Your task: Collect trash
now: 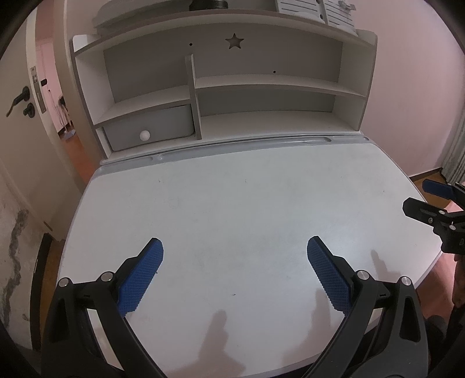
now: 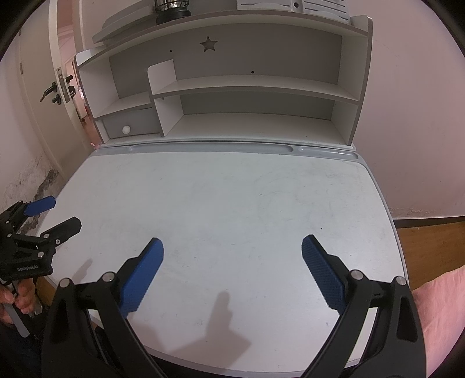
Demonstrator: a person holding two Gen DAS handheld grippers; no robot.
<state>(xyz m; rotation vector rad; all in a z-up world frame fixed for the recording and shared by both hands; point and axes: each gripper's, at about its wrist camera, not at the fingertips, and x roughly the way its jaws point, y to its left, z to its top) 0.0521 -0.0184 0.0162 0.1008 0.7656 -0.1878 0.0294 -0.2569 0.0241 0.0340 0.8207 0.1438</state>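
Trash is not something I can pick out in either wrist view; the white desk top (image 1: 232,209) shows only faint scuffs and small dark specks, too tiny to identify. Two grippers hover above its near edge. The left gripper (image 1: 234,273) has its two blue-padded fingers spread wide with nothing between them, and the right gripper (image 2: 232,273) is spread wide as well, also holding nothing. Each appears at the edge of the other's view, with the jaws apart. One shelf unit (image 2: 232,87) stands at the back of the desk, with a star-shaped cutout (image 2: 208,44) in its back panel. Its open compartments show nothing inside. One grey drawer (image 1: 148,128) with a single round white knob (image 1: 144,135) sits closed at the lower left. One dark lantern (image 2: 172,7) stands on the top shelf. One door (image 2: 32,96) with a dark handle is at the left.
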